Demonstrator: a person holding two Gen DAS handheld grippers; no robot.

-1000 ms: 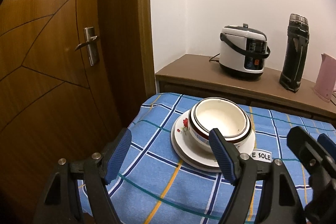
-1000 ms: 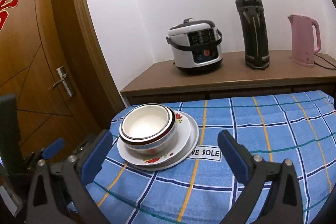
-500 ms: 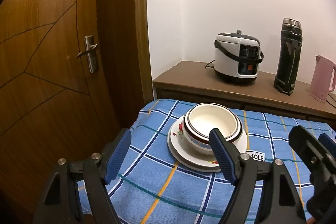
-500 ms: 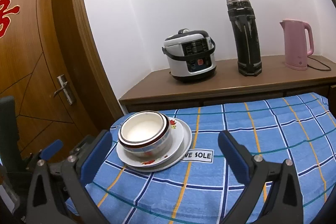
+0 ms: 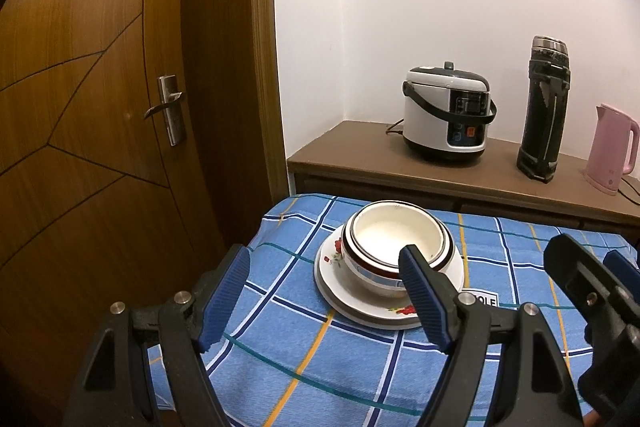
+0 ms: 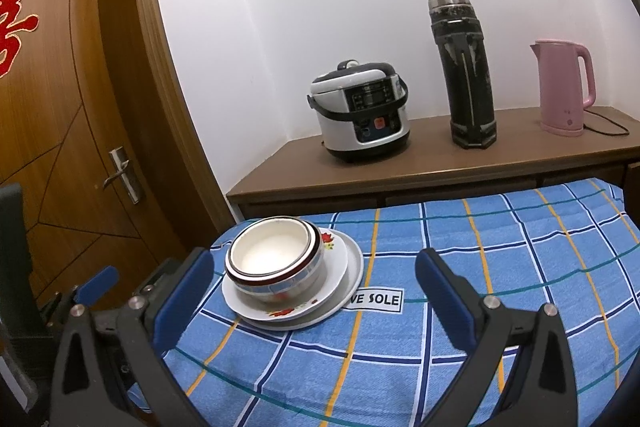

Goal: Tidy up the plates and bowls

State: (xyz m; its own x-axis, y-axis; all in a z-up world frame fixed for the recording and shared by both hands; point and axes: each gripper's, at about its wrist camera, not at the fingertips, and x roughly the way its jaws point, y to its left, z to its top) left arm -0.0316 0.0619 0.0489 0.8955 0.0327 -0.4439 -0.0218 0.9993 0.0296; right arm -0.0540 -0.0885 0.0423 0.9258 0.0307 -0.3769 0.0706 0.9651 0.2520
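The left hand-held gripper (image 5: 324,301) hangs low over the near edge of the bench (image 5: 280,367), its blue-padded jaws spread wide with nothing between them. The right hand-held gripper (image 6: 314,291) sits beside it and is just as wide and just as empty; in the left wrist view part of it shows at about 4 o'clock.

The bench wears a blue checked cloth with yellow, white and dark lines. In the right wrist view a white label reading "VE SOLE" (image 6: 376,299) lies on the cloth near the middle, touching the plate rim at its 4 o'clock.

The stacked bowls (image 5: 400,253) stand upright, nested one inside another (how many I cannot tell), white inside with a dark red band round the outer rim. They rest on the stacked plates (image 5: 340,291), white with red flowers, toward the bench's far left corner. From the left gripper the stack lies at 1 o'clock, partly behind its right pad; from the right gripper it lies at 11 o'clock, near its left pad and clear of it.

Beyond the bench runs a brown sideboard (image 6: 440,163) carrying a white rice cooker (image 6: 360,117), a tall black flask (image 6: 466,75) and a pink kettle (image 6: 564,87). At 9 o'clock stands a wooden door (image 5: 100,107) with a metal handle.
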